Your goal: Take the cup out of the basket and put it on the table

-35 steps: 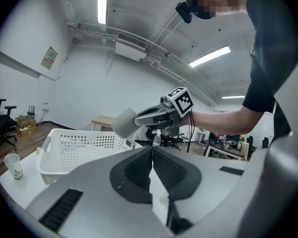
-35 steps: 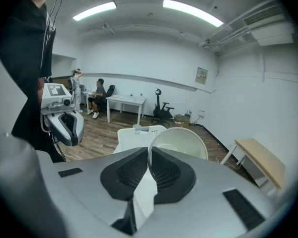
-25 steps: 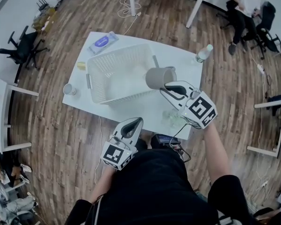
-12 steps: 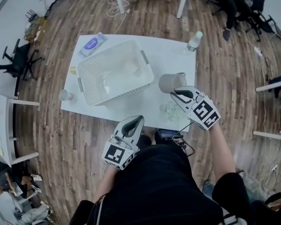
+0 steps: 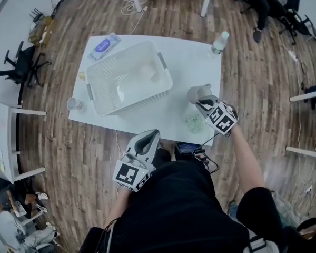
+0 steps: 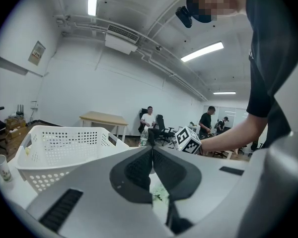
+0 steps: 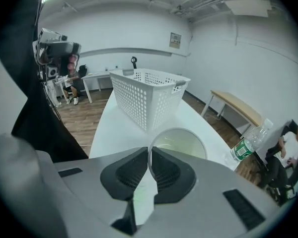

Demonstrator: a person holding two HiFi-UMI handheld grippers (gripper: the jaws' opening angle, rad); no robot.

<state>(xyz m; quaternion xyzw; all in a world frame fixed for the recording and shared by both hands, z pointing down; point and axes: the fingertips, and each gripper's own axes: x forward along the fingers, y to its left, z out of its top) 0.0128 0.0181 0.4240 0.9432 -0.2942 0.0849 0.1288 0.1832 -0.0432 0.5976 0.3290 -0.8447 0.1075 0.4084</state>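
Wood-plank office floor, white rectangular table (image 5: pixel 185 62) in front of you. Nearest to your body, the left gripper (image 6: pixel 152 155) hangs off the table's near edge, jaws pressed together, nothing between them. It is idle.

Next out, the right gripper (image 7: pixel 149 156) points down over the table's near right part. Its jaws are nearly together and pinch the rim of the grey round cup (image 7: pixel 181 142), one pad inside the wall and one outside. The cup is out of the basket, low over bare tabletop. Whether its base touches the table, no view tells. Just beside it, toward you, lies a crumpled clear greenish wrapper (image 5: pixel 194 123).

Handling, as a guess: the cup looks empty, light, thin-walled and stiff, with a smooth side that could slip. A rim pinch is the right hold, but it lets the cup swing, so keep it upright and set the base flat before you let go.

Farther out stands the white perforated plastic basket (image 5: pixel 130 102), apart from the cup. At the far right corner is a clear plastic bottle with a green label (image 5: pixel 219 42).
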